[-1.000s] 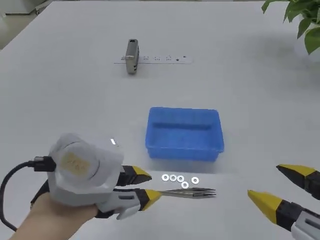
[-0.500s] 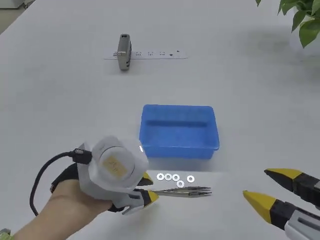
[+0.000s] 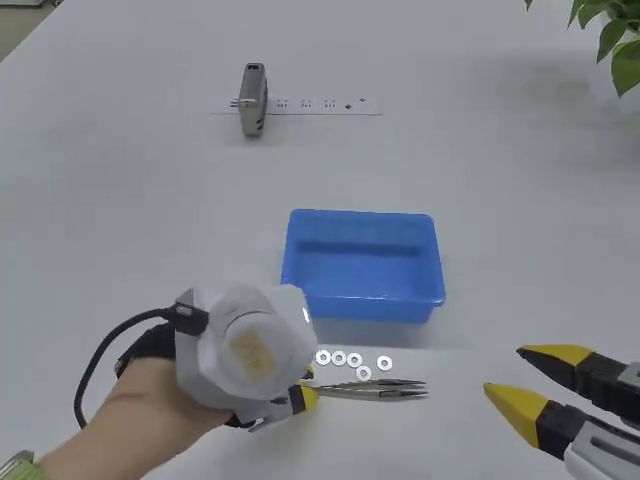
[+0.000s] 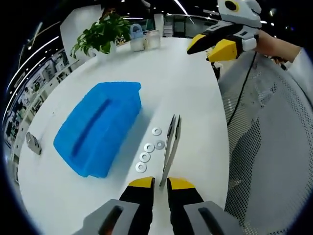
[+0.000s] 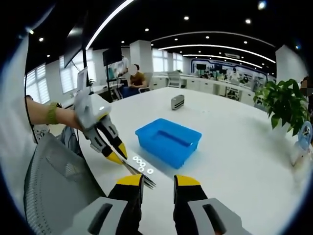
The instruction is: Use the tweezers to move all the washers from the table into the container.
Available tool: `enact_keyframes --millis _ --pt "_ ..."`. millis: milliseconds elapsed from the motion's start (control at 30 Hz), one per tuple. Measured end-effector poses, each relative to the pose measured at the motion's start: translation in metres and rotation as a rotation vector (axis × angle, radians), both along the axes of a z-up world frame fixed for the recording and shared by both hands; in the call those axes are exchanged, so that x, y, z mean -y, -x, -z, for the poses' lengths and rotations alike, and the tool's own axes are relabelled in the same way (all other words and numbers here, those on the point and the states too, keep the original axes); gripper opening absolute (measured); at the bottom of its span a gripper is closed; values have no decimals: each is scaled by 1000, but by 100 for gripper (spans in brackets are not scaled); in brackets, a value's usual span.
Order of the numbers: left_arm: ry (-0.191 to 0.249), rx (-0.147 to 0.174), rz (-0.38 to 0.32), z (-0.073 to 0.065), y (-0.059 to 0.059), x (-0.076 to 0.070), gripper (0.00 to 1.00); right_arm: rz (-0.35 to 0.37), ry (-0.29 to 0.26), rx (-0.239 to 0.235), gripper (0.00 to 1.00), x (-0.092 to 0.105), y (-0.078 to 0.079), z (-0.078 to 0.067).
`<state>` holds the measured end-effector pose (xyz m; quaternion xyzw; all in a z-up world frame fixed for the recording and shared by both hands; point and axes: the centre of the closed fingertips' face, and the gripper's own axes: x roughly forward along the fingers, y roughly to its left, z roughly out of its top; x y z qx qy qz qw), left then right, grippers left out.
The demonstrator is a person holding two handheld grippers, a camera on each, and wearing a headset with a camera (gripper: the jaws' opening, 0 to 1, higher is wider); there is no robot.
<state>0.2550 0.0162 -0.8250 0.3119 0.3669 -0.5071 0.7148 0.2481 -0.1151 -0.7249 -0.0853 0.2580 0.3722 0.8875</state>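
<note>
Left tongs (image 4: 161, 182) were nearly pressed together around the rear of the tweezers (image 4: 171, 139), whether gripping I couldn't tell, while right tongs (image 3: 503, 371) hung spread, empty.

- A white power strip (image 3: 300, 105) lies on the far part of the table (image 3: 120, 200).
- A grey block (image 3: 252, 98), perhaps an adapter, stands at its left end.
- Green plant leaves (image 3: 610, 40) show at the far right.

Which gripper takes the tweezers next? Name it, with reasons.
Left gripper: its jaws pinch the tweezers' handle end beside the washers. The right gripper hangs open, apart from them.
</note>
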Motion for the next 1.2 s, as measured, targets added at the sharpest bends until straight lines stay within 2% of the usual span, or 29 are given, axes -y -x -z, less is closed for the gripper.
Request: enact_keyframes --millis 200,233,333,367,400,567,633,733,833,933,1033,1200 --pt "-36 12 28 5 -2 -1 7 -15 4 -3 21 -4 -2 2" --pt "-31 14 32 4 -3 1 7 -16 4 -3 21 -4 -3 2" --pt "-35 2 59 5 -1 3 2 -14 -2 -9 20 -4 -2 5" --pt "-45 6 73 6 -1 4 0 -21 2 -18 20 -6 -1 8" --pt "-50 33 88 6 -4 5 0 -26 7 -21 21 -6 0 10" --pt "-33 4 93 5 2 6 0 -40 -7 -18 20 -11 -1 9" --pt "-33 30 112 1 4 7 0 -47 -21 -15 19 -15 -2 8" --pt "-18 45 113 -8 4 8 0 -66 -21 -11 19 -19 -2 9" --pt "39 58 85 -24 4 9 0 -77 -24 -11 19 -21 -3 9" --pt "66 72 78 -39 8 8 0 -91 -49 -14 15 -26 -1 7" --pt "105 73 60 -52 13 7 0 -115 -45 -20 14 -30 3 9" --pt "138 74 43 -69 24 7 0 -142 -48 -26 13 -38 5 11"
